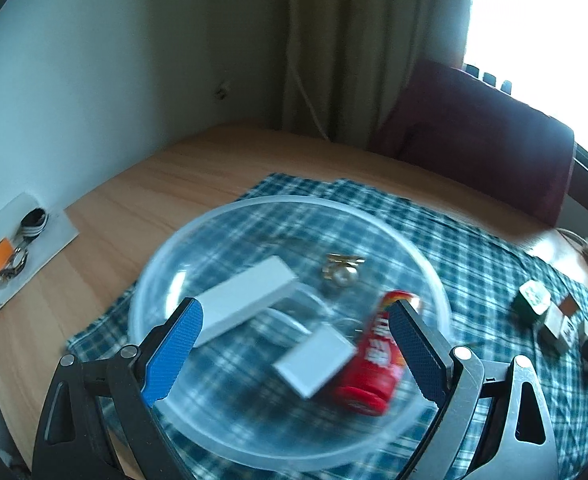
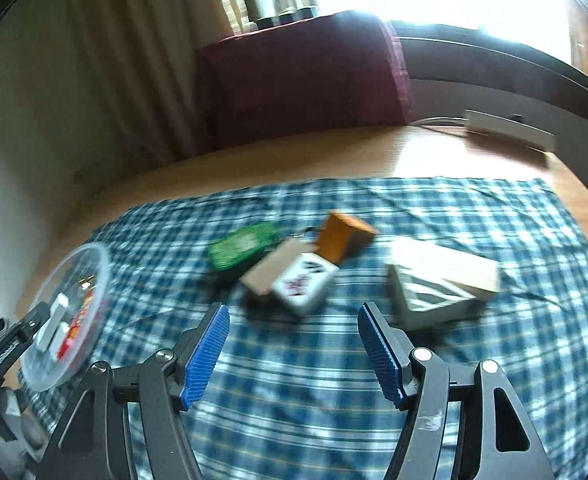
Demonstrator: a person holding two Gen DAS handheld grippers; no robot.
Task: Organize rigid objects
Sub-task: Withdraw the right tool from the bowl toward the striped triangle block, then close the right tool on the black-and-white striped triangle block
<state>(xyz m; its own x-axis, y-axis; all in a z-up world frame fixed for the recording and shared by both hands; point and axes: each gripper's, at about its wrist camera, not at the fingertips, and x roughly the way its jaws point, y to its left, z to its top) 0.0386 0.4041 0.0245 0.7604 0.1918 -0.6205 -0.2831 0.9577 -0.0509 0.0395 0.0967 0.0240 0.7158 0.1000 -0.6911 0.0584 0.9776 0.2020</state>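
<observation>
Left wrist view is showing the left gripper [image 1: 295, 354] hanging wide apart over the clear bowl [image 1: 433, 276] — maybe steadying it. The right gripper [image 2: 294, 350], spread and empty too, is aiming at the blurry tile [image 2: 303, 284] — probably grabbing it for the bowl.

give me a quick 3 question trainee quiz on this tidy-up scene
1. True or false: the red bottle lies on its side inside the clear bowl.
2. Which loose item sits nearest the right tongs? A) the green packet B) the white tile box C) the power strip
3. Fill in: the bowl and the loose items all rest on a blue ____ cloth.

Key: 1 true; 2 B; 3 checked. Both the left tongs and the right tongs are open and hold nothing.
</observation>
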